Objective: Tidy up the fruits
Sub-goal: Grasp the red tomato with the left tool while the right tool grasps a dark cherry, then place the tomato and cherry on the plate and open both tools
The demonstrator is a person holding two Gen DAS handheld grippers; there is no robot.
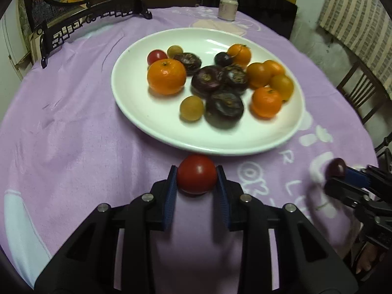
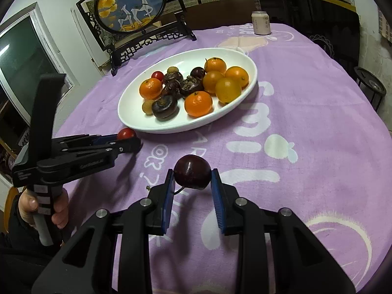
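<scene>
A white oval plate (image 1: 137, 112) (image 2: 127, 115) on the purple cloth holds several oranges, dark brown fruits, yellow fruits and one small red tomato (image 1: 156, 56). My left gripper (image 1: 197, 174) is shut on a red cherry tomato (image 1: 196, 174), just short of the plate's near rim; it also shows in the right wrist view (image 2: 126, 134). My right gripper (image 2: 192, 175) is shut on a dark purple fruit (image 2: 192, 174) with a stem, held above the cloth to the right of the left gripper; the fruit shows in the left wrist view (image 1: 337, 167).
A framed round deer picture on a black stand (image 2: 129, 7) sits at the table's far left. A can (image 2: 261, 22) (image 1: 227, 8) stands at the far edge. A wooden chair (image 1: 360, 90) is on the right beyond the table.
</scene>
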